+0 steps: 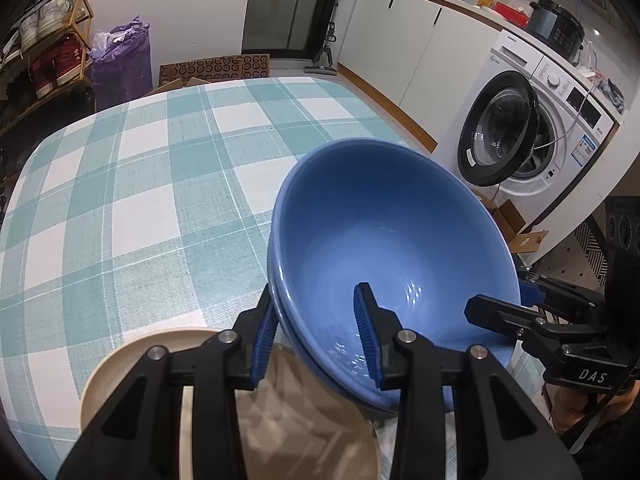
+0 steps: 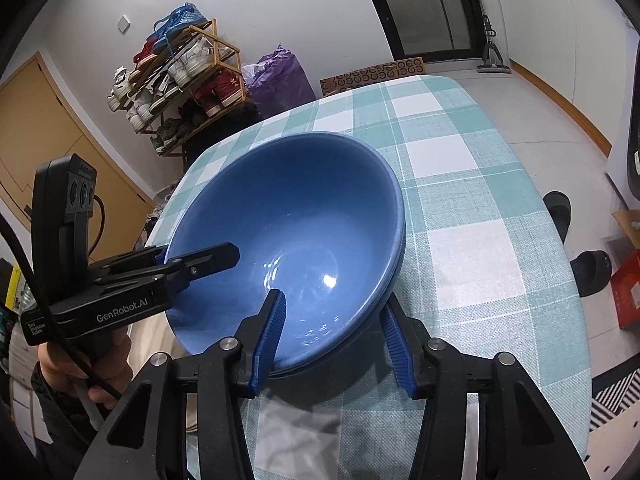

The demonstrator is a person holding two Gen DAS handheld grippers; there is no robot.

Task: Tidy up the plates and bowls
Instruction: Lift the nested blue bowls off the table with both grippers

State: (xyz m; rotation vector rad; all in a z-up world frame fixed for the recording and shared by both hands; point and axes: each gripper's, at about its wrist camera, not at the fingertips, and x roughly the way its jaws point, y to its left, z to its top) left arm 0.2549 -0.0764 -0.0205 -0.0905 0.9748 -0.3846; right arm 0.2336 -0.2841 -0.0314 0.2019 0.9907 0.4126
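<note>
Blue bowls (image 1: 384,248), two nested, sit tilted on the checked tablecloth (image 1: 132,200), just beside a beige plate (image 1: 132,364) at the left. Left gripper (image 1: 316,336) straddles the near rim, one finger inside, one outside, pinching it. Right gripper (image 2: 336,336) clamps the opposite rim likewise. Best now: lift both sides evenly so the glossy, slick stack stays together.

Beige plate (image 1: 132,364) — near half hidden, maybe under left gripper (image 1: 316,340).
</note>
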